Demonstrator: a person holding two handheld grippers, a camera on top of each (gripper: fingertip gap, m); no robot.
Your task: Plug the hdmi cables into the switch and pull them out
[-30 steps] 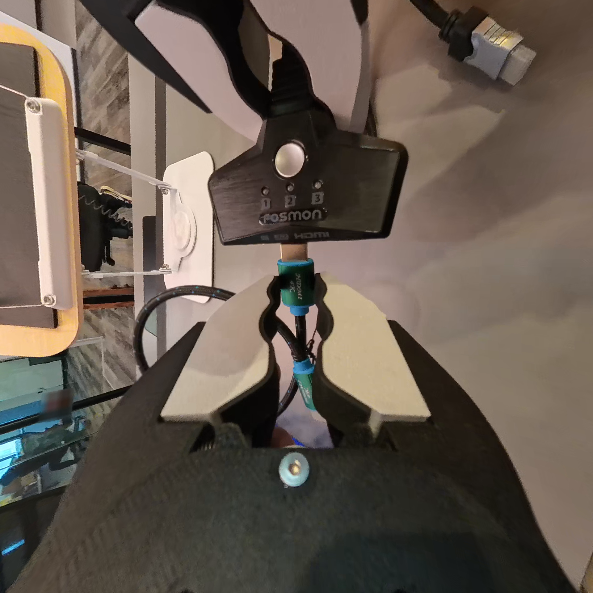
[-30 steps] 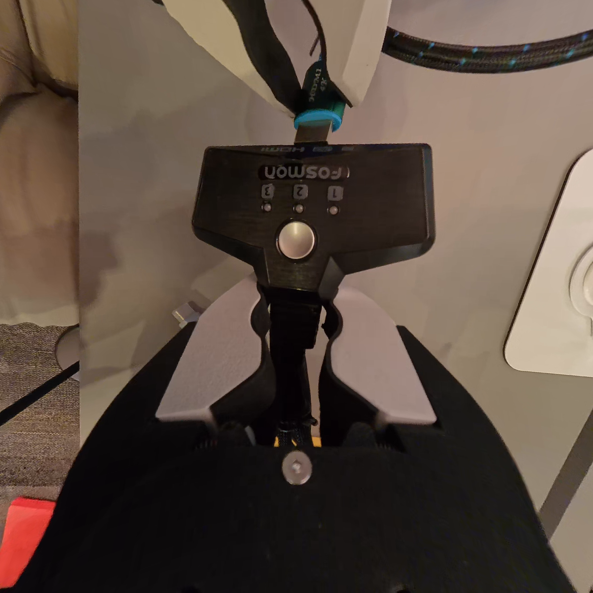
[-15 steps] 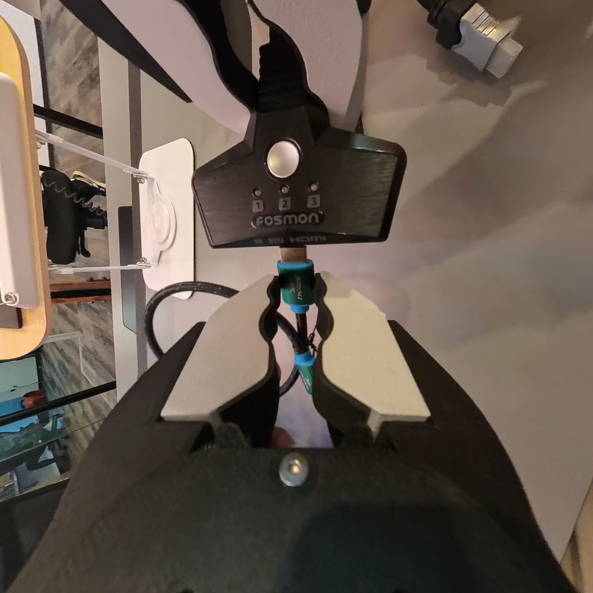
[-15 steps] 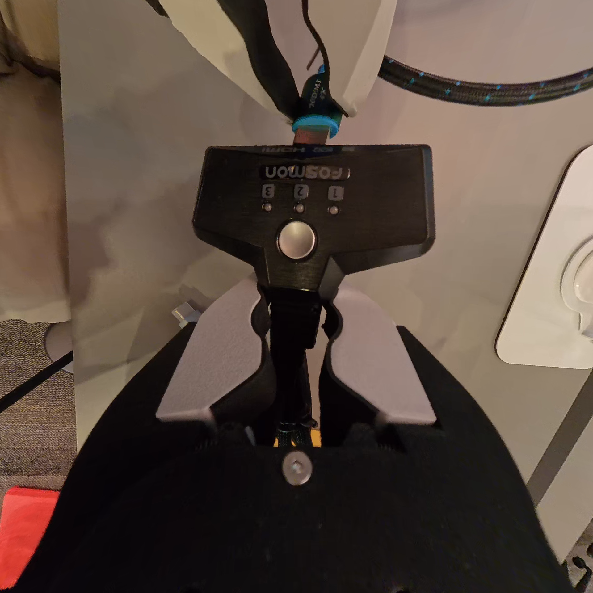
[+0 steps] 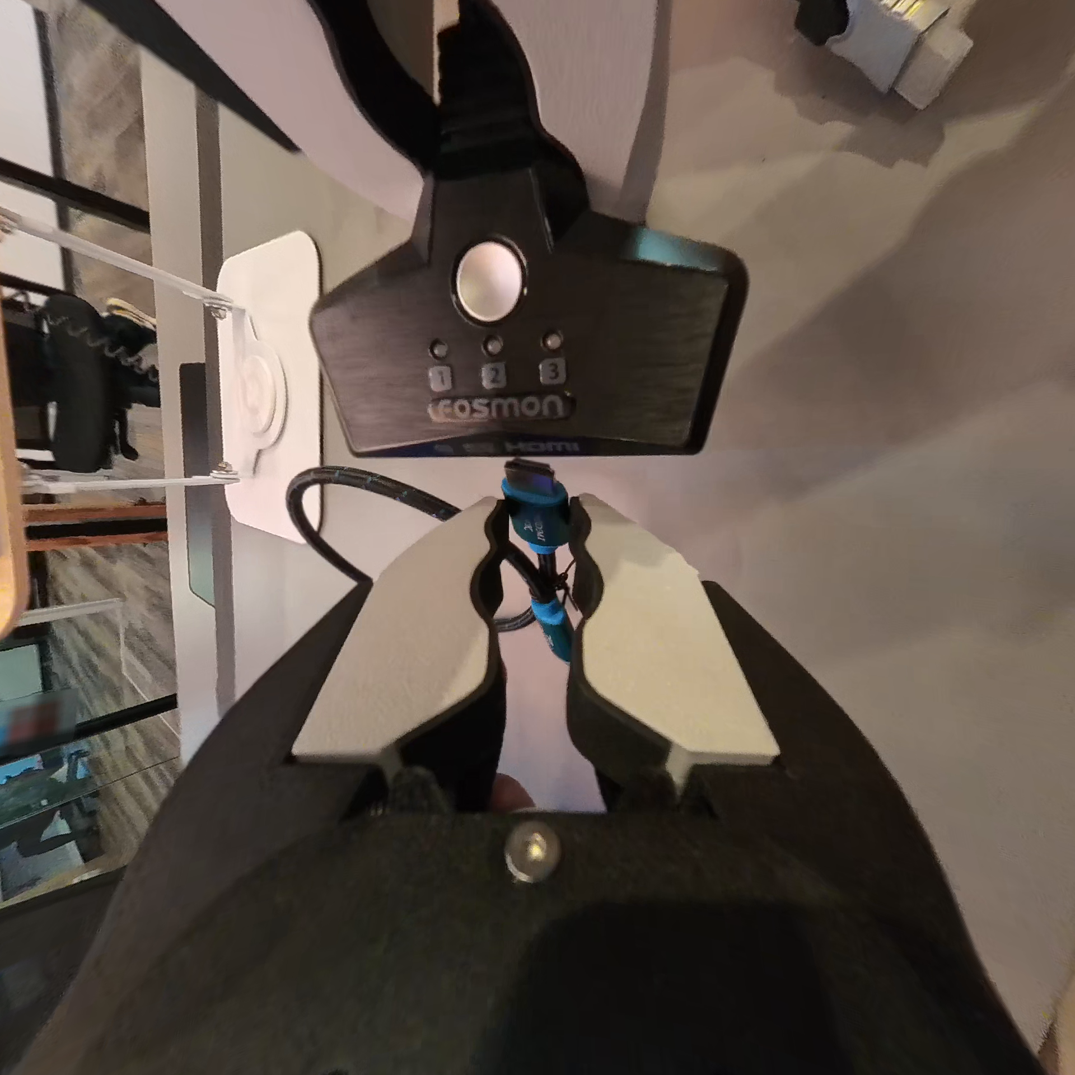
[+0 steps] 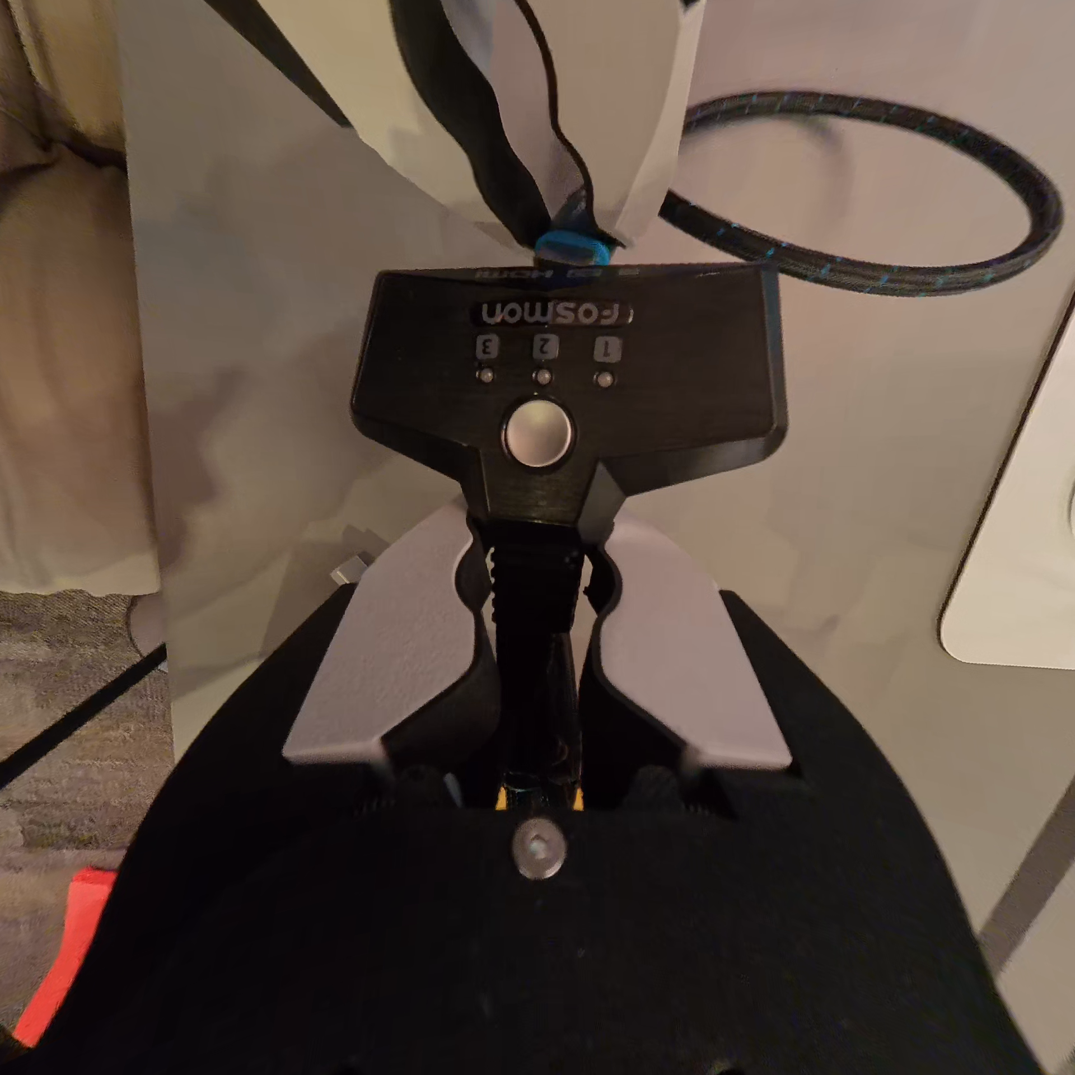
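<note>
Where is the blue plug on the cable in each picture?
Left wrist view: the blue HDMI plug sits just above centre, pinched in the near jaws, below the black brushed-metal switch box.
Right wrist view: the plug peeks out at upper centre, at the tips of the far jaws, above the switch box.
Shared landmark: the round silver button on the switch box.
</note>
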